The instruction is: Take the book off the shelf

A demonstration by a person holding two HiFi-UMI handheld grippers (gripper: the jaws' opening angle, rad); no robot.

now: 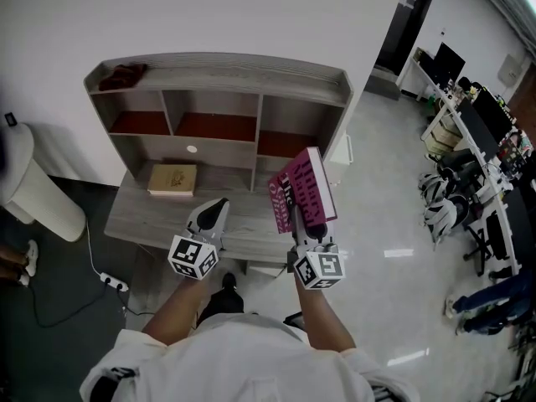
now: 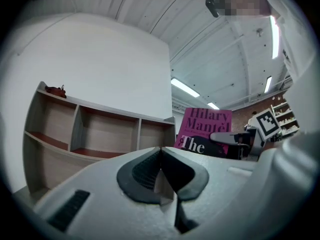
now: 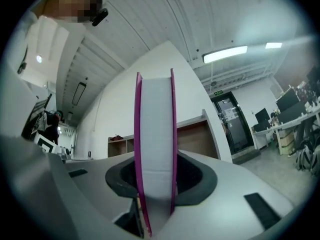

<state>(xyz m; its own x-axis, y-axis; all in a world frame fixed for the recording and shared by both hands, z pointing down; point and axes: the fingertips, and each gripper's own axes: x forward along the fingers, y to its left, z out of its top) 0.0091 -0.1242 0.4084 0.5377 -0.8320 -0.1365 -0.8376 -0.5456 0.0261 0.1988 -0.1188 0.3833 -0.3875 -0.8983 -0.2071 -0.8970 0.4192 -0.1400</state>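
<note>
A magenta book (image 1: 303, 191) with white page edges (image 3: 156, 149) stands upright in my right gripper (image 1: 306, 224), whose jaws are shut on its lower edge. It hangs clear of the grey shelf unit (image 1: 219, 99), in front of the right compartment. The book's cover (image 2: 202, 131) also shows in the left gripper view. My left gripper (image 1: 211, 216) hovers over the desk's front edge, jaws closed together (image 2: 161, 171) and empty. A second, tan book (image 1: 173, 179) lies flat on the desk (image 1: 134, 216) below the shelf.
A dark red object (image 1: 122, 75) lies on the shelf top at the left. A white cylinder (image 1: 33, 193) stands left of the desk, with a power strip (image 1: 112, 281) on the floor. Office desks and chairs (image 1: 469, 166) fill the right side.
</note>
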